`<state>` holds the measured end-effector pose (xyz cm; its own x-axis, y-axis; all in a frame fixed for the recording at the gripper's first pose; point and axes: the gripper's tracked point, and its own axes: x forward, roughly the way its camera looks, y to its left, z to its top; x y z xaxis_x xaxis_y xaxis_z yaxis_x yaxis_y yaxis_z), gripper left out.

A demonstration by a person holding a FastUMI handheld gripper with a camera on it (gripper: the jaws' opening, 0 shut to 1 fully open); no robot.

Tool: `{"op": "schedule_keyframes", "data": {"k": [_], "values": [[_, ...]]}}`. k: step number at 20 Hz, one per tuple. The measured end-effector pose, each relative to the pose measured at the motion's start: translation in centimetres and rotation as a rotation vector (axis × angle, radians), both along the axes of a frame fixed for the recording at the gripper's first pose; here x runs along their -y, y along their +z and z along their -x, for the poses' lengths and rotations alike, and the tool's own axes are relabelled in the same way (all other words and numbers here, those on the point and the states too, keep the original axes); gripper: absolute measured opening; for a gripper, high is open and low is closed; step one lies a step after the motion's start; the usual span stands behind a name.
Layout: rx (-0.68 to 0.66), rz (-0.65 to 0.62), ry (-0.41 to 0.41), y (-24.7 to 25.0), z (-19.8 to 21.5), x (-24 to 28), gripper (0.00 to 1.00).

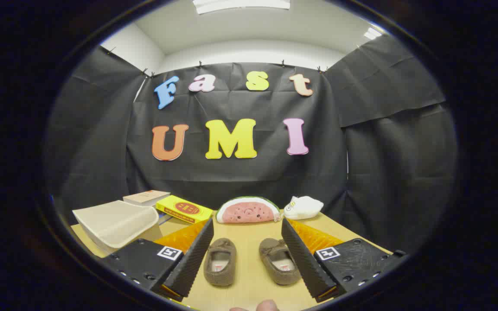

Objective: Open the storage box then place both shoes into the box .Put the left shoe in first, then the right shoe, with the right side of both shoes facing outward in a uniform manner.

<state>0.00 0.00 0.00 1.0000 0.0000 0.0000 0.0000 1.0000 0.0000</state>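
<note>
Two small brown slipper shoes lie side by side on the wooden table (pixel 249 285), toes pointing away from me. The left shoe (pixel 220 261) and the right shoe (pixel 280 261) both sit between my fingers. My gripper (pixel 247 252) is open, its fingers spread wide on either side of the pair and touching neither. A beige storage box (pixel 117 222) with its lid on stands on the table to the left, beyond my left finger.
Beyond the shoes lie a watermelon-slice plush (pixel 247 210) and a white plush (pixel 303 207). A yellow box (pixel 184 209) and a tan book (pixel 146 197) rest behind the storage box. Fingertips of a person's hand (pixel 262 306) show at the near edge.
</note>
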Motion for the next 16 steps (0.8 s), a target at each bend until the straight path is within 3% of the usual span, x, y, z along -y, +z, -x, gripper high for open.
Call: {"op": "schedule_keyframes", "data": {"k": [16], "values": [[0.021, 0.018, -0.01, 0.91, 0.75, 0.44, 0.96]]}}
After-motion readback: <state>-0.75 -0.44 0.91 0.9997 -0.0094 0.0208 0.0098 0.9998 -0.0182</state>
